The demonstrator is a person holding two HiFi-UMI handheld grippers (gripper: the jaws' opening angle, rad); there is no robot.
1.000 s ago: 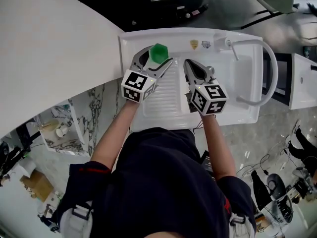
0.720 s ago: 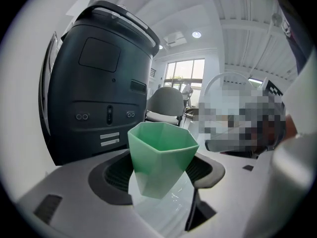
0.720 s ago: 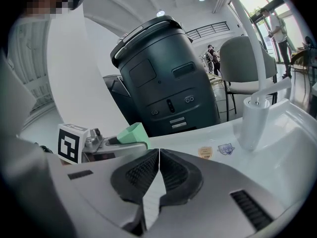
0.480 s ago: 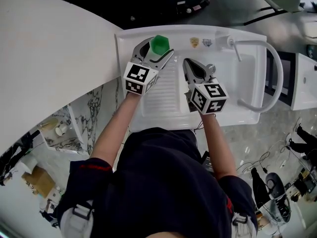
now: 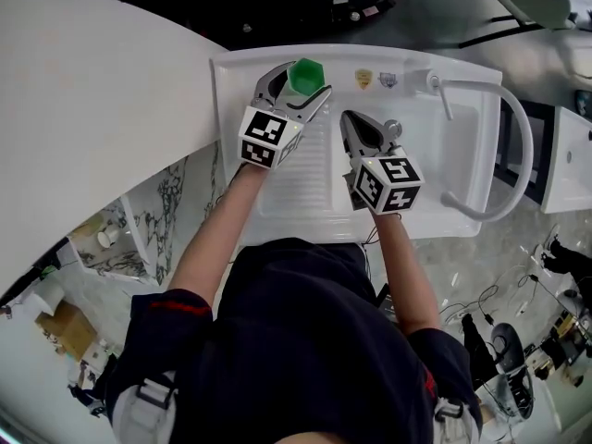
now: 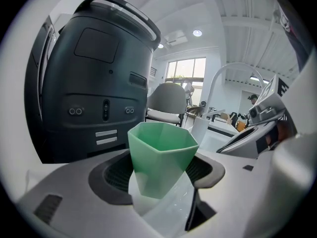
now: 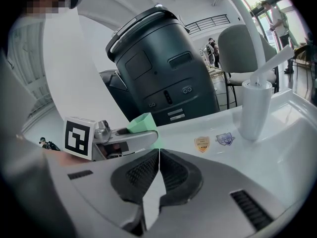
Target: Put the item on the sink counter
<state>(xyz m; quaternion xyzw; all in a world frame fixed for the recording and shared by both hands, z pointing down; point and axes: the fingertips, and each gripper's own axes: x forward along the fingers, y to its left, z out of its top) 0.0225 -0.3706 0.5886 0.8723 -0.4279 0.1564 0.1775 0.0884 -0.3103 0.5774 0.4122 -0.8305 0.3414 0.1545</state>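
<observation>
While clamped in left hand-held gripper (image 5: 296,86), green faceted cup (image 6: 161,155) upright over far-left corner of white sink tabletop (image 5: 236,72). Right hand-held gripper (image 7: 158,152) near right, jaws shut together, empty, above ribbed drainboard (image 5: 310,169). White faucet (image 7: 255,108) far right.

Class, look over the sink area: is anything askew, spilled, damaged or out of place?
Nothing stands out. The green cup is upright, gripped by the left gripper over the sink counter, with no spill or damage showing. The right gripper is shut and empty.
</observation>
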